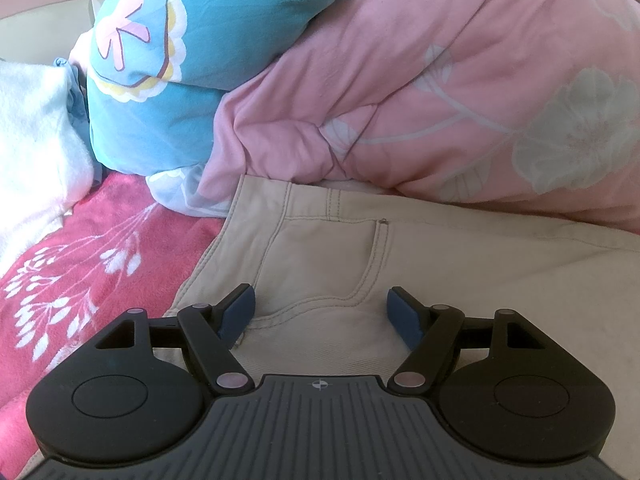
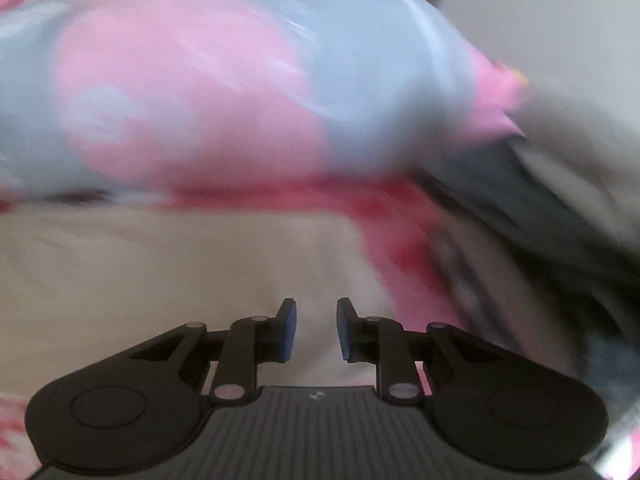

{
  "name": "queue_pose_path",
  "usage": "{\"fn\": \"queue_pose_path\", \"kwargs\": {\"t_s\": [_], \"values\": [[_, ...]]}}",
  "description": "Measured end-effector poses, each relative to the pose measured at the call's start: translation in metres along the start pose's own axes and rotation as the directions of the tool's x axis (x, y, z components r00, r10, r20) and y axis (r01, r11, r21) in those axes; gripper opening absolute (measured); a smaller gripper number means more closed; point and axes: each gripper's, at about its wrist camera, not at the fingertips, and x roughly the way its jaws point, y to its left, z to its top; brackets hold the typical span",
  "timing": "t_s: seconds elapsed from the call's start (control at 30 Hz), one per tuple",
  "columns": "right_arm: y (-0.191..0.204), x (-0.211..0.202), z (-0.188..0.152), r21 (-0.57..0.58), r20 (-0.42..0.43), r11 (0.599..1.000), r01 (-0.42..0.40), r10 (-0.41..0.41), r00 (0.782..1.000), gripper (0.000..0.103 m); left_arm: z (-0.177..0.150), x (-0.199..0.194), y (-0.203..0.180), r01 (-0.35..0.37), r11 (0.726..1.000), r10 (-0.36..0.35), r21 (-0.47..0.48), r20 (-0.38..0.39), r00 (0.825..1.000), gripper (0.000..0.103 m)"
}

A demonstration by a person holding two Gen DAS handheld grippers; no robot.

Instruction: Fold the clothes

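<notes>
Beige trousers point(image 1: 440, 248) lie flat on the bed, waistband and a stitched pocket toward the far side. My left gripper point(image 1: 320, 300) hovers just over the pocket area, open wide, with nothing between its blue pads point(image 1: 238, 316). The right wrist view is smeared by motion. There, my right gripper point(image 2: 317, 312) is over the beige trousers point(image 2: 160, 260) close to their edge. Its pads stand a narrow gap apart, and no cloth shows pinched between them.
A pink flowered duvet point(image 1: 440, 80) is bunched behind the trousers, with a blue pillow point(image 1: 160, 80) and a white fluffy cloth point(image 1: 32, 120) at left. A red floral blanket point(image 1: 80, 260) covers the bed. Something dark grey point(image 2: 520, 208) lies blurred at the right.
</notes>
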Motion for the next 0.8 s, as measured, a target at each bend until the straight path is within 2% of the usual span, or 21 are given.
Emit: {"fn": "queue_pose_path", "kwargs": {"t_s": [0.07, 0.13, 0.17, 0.23, 0.3, 0.33, 0.4, 0.47, 0.5, 0.57, 0.63, 0.7, 0.8], "values": [[0.021, 0.013, 0.014, -0.019, 0.011, 0.996, -0.082, 0.082, 0.997, 0.022, 0.0, 0.0, 0.0, 0.001, 1.0, -0.001, 0.0, 0.001, 1.0, 0.074], [0.026, 0.038, 0.025, -0.002, -0.024, 0.995, -0.102, 0.102, 0.995, 0.022, 0.0, 0.001, 0.0, 0.001, 1.0, -0.001, 0.0, 0.001, 1.0, 0.074], [0.021, 0.056, 0.029, 0.025, -0.061, 0.997, -0.07, 0.072, 0.996, 0.022, 0.0, 0.001, 0.0, 0.002, 1.0, -0.002, -0.001, 0.001, 1.0, 0.074], [-0.005, 0.09, 0.032, 0.104, -0.127, 0.991, 0.083, -0.07, 0.989, 0.022, -0.001, 0.001, 0.0, 0.003, 1.0, -0.003, -0.002, 0.002, 1.0, 0.074], [-0.029, 0.1, 0.038, 0.145, -0.168, 0.958, 0.248, -0.223, 0.96, 0.023, -0.001, 0.001, 0.0, 0.003, 1.0, -0.003, -0.002, 0.002, 1.0, 0.074], [-0.031, 0.094, 0.04, 0.145, -0.171, 0.948, 0.285, -0.26, 0.95, 0.023, -0.001, 0.001, 0.0, 0.004, 1.0, -0.004, -0.003, 0.002, 1.0, 0.074], [-0.022, 0.073, 0.043, 0.143, -0.137, 0.963, 0.23, -0.211, 0.968, 0.023, -0.001, 0.0, 0.001, 0.01, 1.0, -0.01, -0.007, 0.002, 1.0, 0.074], [0.005, 0.045, 0.037, 0.081, -0.093, 0.994, 0.076, -0.068, 0.993, 0.023, -0.001, 0.0, 0.002, 0.015, 1.0, -0.015, -0.012, 0.002, 1.0, 0.074], [0.021, 0.03, 0.03, 0.037, -0.086, 0.999, -0.014, 0.017, 0.996, 0.024, -0.001, 0.0, 0.002, 0.018, 1.0, -0.018, -0.014, 0.002, 1.0, 0.074], [0.044, 0.004, 0.011, -0.015, -0.117, 0.992, -0.128, 0.125, 0.985, 0.025, -0.001, 0.0, 0.003, 0.024, 1.0, -0.024, -0.019, 0.002, 1.0, 0.074], [0.043, -0.017, -0.014, 0.014, -0.159, 0.989, -0.145, 0.145, 0.977, 0.026, -0.001, 0.0, 0.004, 0.029, 0.999, -0.029, -0.023, 0.002, 1.0, 0.074], [0.034, -0.041, -0.032, 0.041, -0.141, 0.994, -0.099, 0.104, 0.985, 0.03, -0.001, 0.0, 0.004, 0.035, 0.999, -0.035, -0.028, 0.001, 0.999, 0.077], [0.03, -0.065, -0.033, 0.056, -0.188, 0.998, -0.036, 0.046, 0.981, 0.033, -0.001, -0.001, 0.005, 0.043, 0.998, -0.043, -0.035, 0.001, 0.999, 0.078]]}}
